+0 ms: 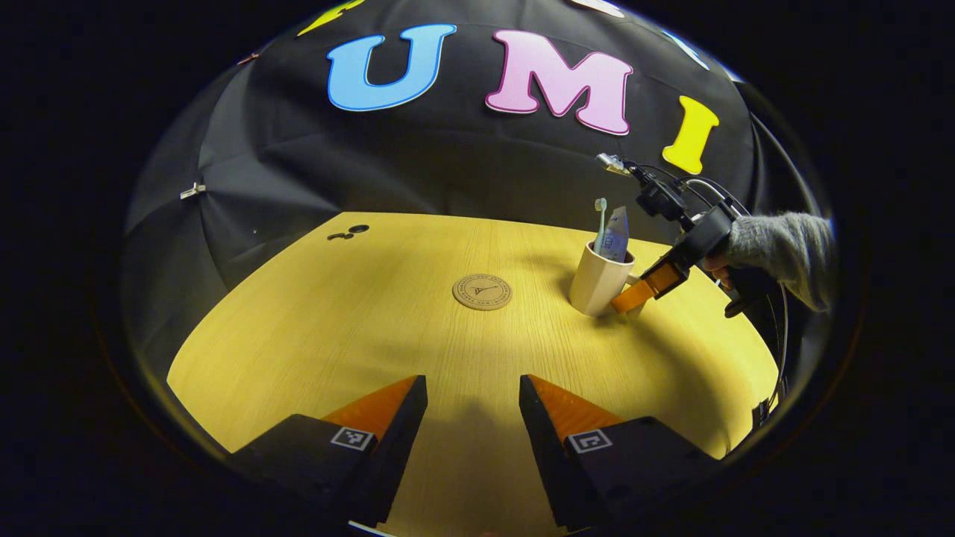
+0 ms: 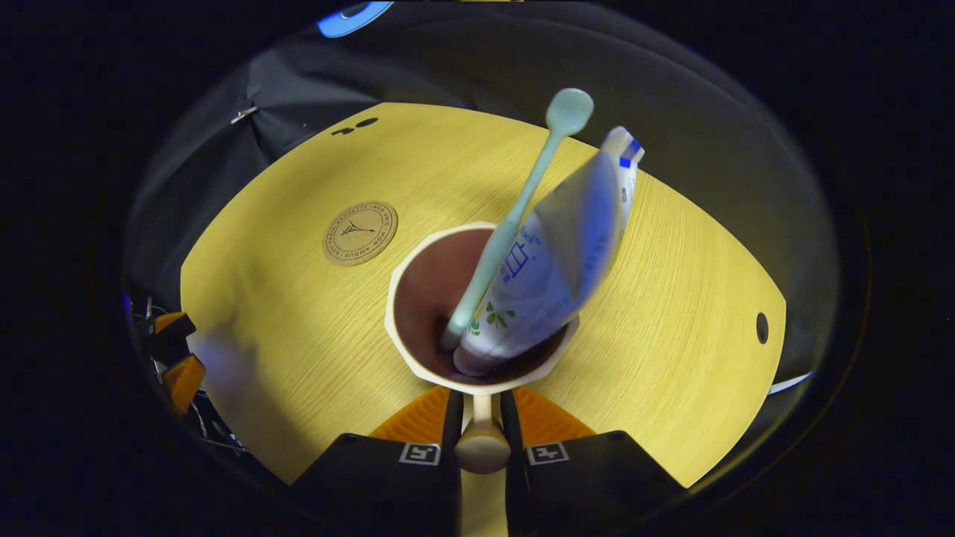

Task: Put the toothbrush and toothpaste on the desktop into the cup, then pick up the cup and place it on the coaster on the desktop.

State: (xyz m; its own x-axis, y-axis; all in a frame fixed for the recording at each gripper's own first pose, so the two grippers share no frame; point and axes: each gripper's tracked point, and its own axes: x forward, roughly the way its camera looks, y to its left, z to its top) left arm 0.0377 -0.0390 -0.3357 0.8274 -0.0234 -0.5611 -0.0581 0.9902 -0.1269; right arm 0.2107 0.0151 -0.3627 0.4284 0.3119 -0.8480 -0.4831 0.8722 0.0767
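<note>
Cream cup (image 2: 477, 298) already holds toothbrush (image 2: 522, 201) and toothpaste (image 2: 552, 261); right tool (image 2: 483, 418) is clamped on its handle, left tool (image 1: 472, 406) gapes empty. Only the carry left to the coaster (image 2: 359, 233) on the desk (image 2: 298, 335) remains.

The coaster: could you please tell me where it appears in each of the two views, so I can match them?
Left gripper view: the coaster lies near the middle of the desktop, left of the cup.
Right gripper view: the coaster lies upper left of the cup, apart from it.
Shared landmark: the cup, holding the toothbrush and toothpaste, gripped at its handle by the right gripper.
</note>
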